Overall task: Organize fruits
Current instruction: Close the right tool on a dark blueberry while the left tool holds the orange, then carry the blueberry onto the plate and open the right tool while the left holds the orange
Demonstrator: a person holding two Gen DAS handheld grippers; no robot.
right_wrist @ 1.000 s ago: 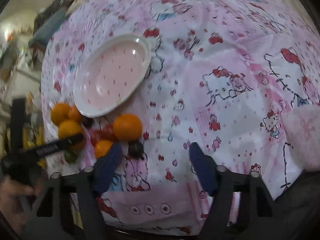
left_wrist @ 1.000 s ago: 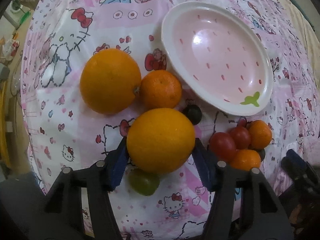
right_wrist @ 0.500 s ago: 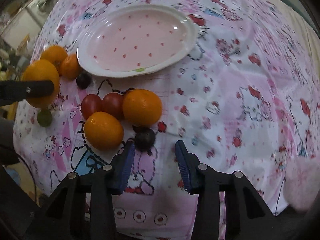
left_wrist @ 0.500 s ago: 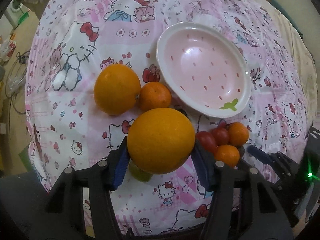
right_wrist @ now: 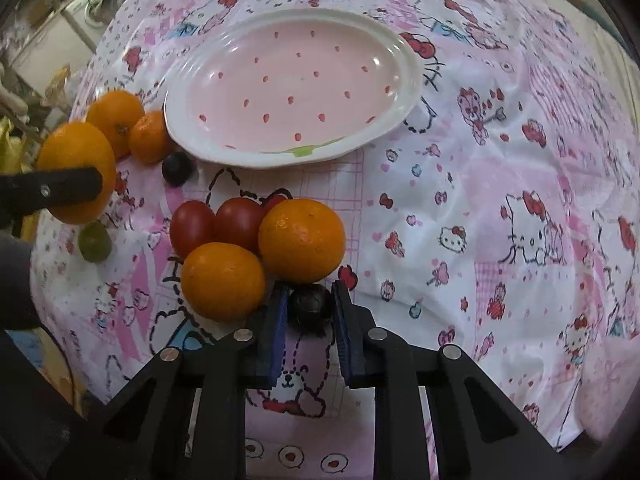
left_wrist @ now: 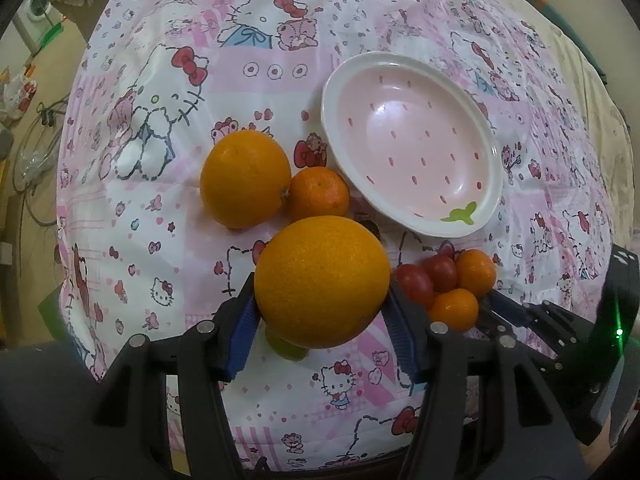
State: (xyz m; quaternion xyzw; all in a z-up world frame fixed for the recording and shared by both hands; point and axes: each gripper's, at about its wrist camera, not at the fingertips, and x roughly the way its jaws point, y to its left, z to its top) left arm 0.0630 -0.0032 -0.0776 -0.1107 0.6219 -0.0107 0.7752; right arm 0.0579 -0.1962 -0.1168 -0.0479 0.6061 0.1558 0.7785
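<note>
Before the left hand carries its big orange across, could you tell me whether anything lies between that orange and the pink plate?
Nothing visible does. The big orange is up in the left gripper, above the tangerine beside the empty pink plate.

Your right claw (right_wrist: 308, 312) is hemmed in: two mandarins (right_wrist: 302, 240) and cherry tomatoes (right_wrist: 236, 224) crowd just ahead of it. The pink plate (right_wrist: 404, 56) lies bare beyond them, with open cloth (right_wrist: 500, 184) to its right. On the left, an orange (left_wrist: 245, 178) and small mandarin (left_wrist: 318, 194) sit close against the plate's edge.
</note>
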